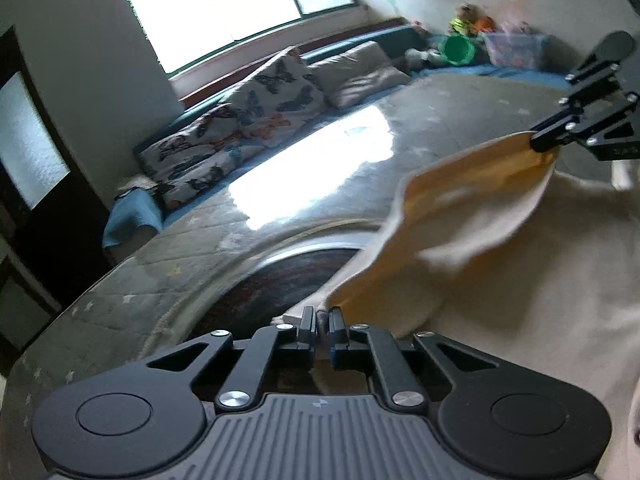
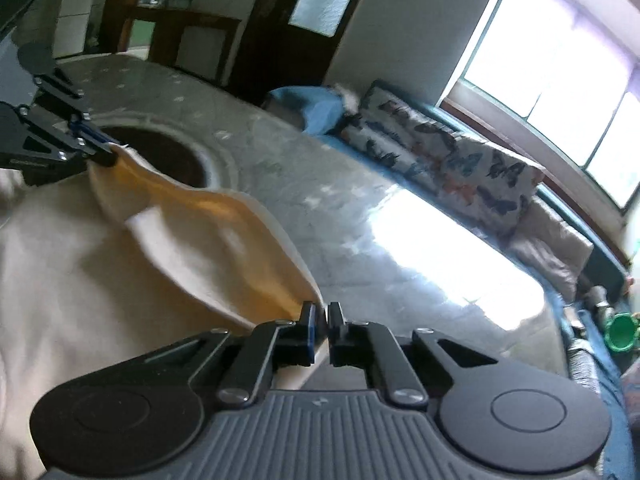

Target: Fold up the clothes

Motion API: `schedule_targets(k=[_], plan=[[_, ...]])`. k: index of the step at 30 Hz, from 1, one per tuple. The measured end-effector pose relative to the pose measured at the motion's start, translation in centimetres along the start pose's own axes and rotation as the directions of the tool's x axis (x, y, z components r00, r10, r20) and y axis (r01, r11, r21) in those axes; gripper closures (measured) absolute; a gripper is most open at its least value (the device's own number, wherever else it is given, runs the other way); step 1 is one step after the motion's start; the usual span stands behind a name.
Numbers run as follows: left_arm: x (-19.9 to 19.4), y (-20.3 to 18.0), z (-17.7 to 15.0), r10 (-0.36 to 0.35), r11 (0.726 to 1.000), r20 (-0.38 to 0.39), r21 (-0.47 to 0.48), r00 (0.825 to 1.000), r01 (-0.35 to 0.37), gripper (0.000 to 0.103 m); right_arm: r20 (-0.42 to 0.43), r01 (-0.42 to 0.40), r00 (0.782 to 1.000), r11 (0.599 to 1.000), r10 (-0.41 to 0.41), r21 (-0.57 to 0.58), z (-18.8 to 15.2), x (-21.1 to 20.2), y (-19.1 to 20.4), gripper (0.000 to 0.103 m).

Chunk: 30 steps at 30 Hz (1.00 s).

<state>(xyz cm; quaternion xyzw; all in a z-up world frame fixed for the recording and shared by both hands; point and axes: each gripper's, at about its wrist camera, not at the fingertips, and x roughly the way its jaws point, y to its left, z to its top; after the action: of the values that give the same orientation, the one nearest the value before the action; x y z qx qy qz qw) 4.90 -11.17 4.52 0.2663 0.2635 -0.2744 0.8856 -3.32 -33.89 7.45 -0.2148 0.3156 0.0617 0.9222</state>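
A cream garment (image 1: 520,300) lies spread on a grey quilted mattress (image 1: 140,280). Its near edge, yellowish on the inside (image 1: 460,208), is lifted and stretched between both grippers. My left gripper (image 1: 322,316) is shut on one end of that edge. At the upper right of the left wrist view, the right gripper (image 1: 538,142) pinches the other end. In the right wrist view the right gripper (image 2: 322,312) is shut on the garment's edge (image 2: 208,232), and the left gripper (image 2: 106,154) holds the far corner at the left. Both views are motion-blurred.
A dark round patch (image 1: 280,276) shows beside the garment. Butterfly-print pillows (image 1: 240,120) and a grey pillow (image 1: 360,72) line the far side under a bright window (image 1: 224,4). A blue cloth (image 1: 132,216), a green bucket (image 1: 456,49) and a dark door (image 2: 296,40) stand around.
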Motion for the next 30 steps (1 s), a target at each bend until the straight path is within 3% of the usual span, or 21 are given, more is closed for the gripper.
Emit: schedule_targets(k=[7,15,21,24,28,30], plan=[[1.1,6.1,2.8,0.041,0.967,0.016,-0.251,0.999,-0.036,0.097,0.056,0.050,0.997,0.994,-0.056,0.094,3.2,1.6,-3.6,0.098],[6.2,9.7,3.7,-0.014,0.923,-0.061,-0.384,0.998,-0.011,0.097,0.004,-0.011,1.000,0.969,0.011,0.248,3.4,7.4,-6.5,0.098],[9.5,11.2,2.8,-0.065,0.868,-0.122,-0.496,0.990,-0.004,0.093,-0.017,-0.076,0.996,0.909,0.091,0.410,2.2,10.8,-8.7,0.093],[9.6,11.8,2.8,-0.062,0.840,-0.122,-0.542,0.991,-0.014,0.079,0.020,-0.117,0.992,0.855,0.124,0.506,1.6,10.9,-10.3,0.080],[8.6,12.7,2.7,-0.044,0.814,-0.097,-0.580,0.994,-0.021,0.058,0.075,-0.139,0.990,0.813,0.117,0.566,1.1,9.4,-12.0,0.080],[8.1,13.2,2.6,-0.041,0.800,-0.086,-0.599,0.995,-0.019,0.054,0.086,-0.140,0.990,0.810,0.110,0.570,1.0,8.7,-12.5,0.080]])
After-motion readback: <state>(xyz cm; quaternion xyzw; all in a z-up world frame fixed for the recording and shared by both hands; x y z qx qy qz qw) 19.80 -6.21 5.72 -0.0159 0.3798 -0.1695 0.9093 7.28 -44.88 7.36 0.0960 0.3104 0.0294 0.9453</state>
